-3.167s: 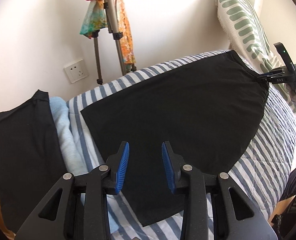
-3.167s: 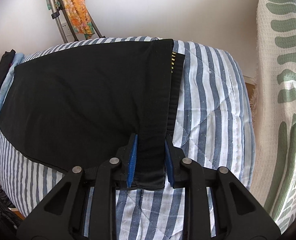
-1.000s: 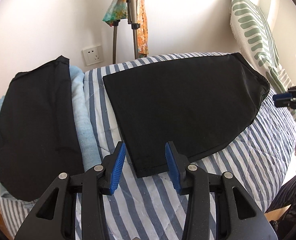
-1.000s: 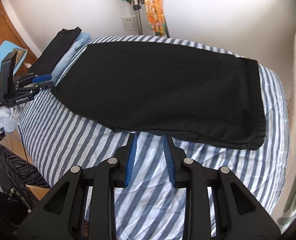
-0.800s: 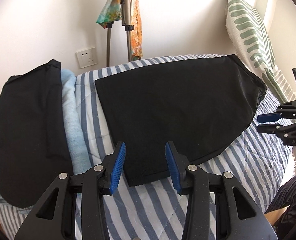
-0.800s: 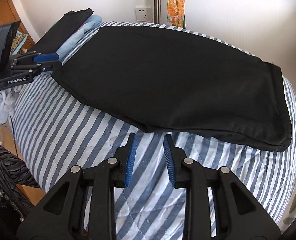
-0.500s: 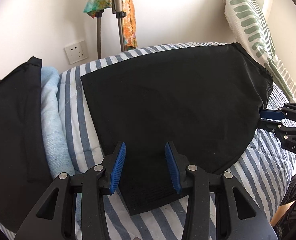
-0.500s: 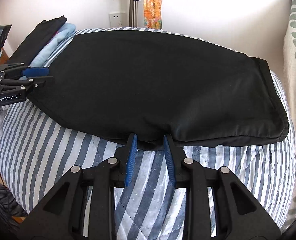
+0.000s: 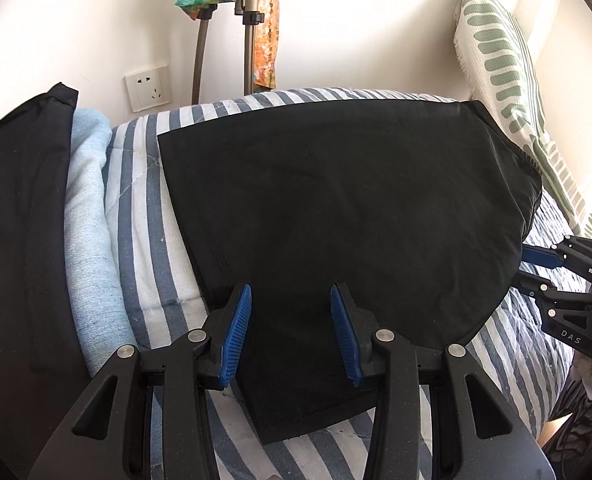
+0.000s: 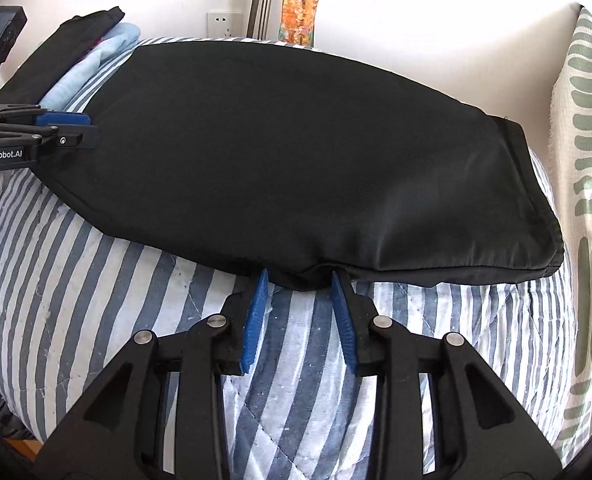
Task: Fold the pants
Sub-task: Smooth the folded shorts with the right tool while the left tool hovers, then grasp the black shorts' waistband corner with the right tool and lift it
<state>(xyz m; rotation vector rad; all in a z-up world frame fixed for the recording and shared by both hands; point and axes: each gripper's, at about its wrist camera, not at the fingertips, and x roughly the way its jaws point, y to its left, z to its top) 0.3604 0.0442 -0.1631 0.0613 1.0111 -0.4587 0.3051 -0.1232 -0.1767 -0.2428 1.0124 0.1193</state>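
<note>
The black pants (image 9: 336,200) lie folded lengthwise and flat on the striped bed cover (image 9: 143,200). My left gripper (image 9: 291,292) is open and straddles the leg end near its corner, its pads clear of the cloth. My right gripper (image 10: 300,276) has its tips at the near edge of the pants (image 10: 296,152), towards the waist end. Its jaws are opening, with a small fold of the edge between the tips but not pinched. Each view shows the other gripper at the cloth's edge: the right gripper (image 9: 518,266) and the left gripper (image 10: 93,130).
A stack of folded clothes, black (image 9: 15,220) over light blue (image 9: 87,220), lies at the left end of the bed. A green-patterned pillow (image 9: 496,60) leans at the right. A stand with a colourful scarf (image 9: 251,20) and a wall socket (image 9: 147,88) are behind.
The right gripper has let go of the waistband. Both grippers have come down and in to the near edge of the pants. The right jaws have spread a little.
</note>
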